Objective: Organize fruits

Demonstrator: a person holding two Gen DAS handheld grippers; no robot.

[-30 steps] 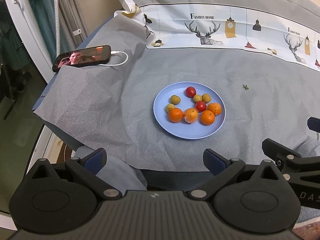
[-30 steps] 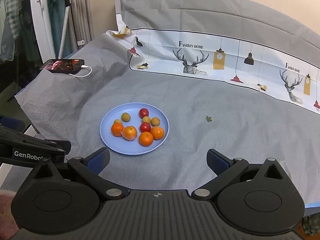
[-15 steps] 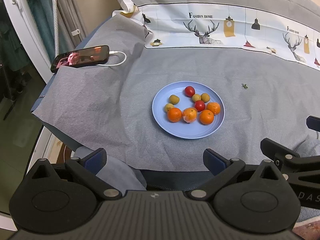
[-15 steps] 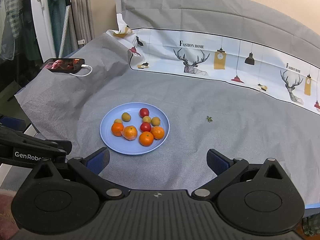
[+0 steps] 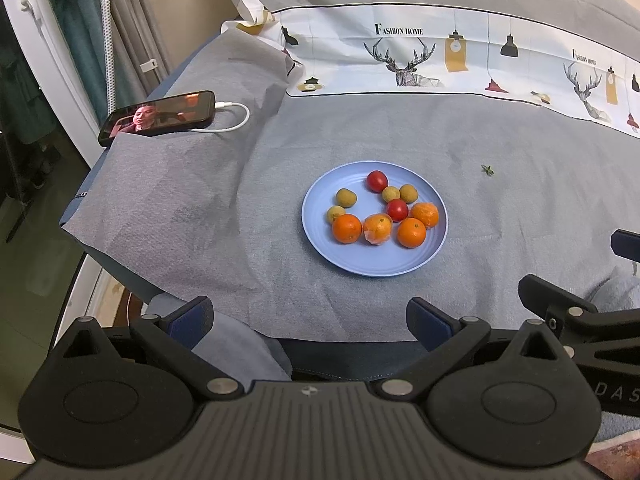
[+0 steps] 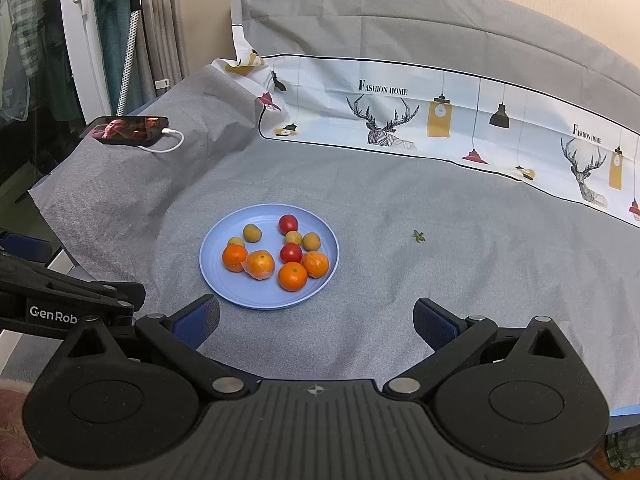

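Observation:
A light blue plate point(image 5: 372, 266) point(image 6: 248, 296) lies on the grey cloth and holds several fruits. Oranges point(image 5: 346, 228) point(image 6: 292, 276) line its near side, one of them wrapped in clear film point(image 5: 377, 229) point(image 6: 260, 265). Two red tomatoes point(image 5: 377, 181) point(image 6: 288, 223) and several small yellow-brown fruits point(image 5: 346, 197) point(image 6: 252, 232) lie behind them. My left gripper point(image 5: 310, 320) stands open at the table's near edge, short of the plate. My right gripper point(image 6: 316, 320) is open just in front of the plate, holding nothing.
A phone point(image 5: 158, 117) point(image 6: 126, 129) with a lit screen and a white cable lies at the far left corner. A small green stem point(image 5: 487, 169) point(image 6: 419, 236) sits right of the plate. A patterned cloth band point(image 6: 440, 120) runs along the back. The table edge drops off at left.
Both views have shifted very slightly; the plate and fruits have not moved, and both grippers stay open.

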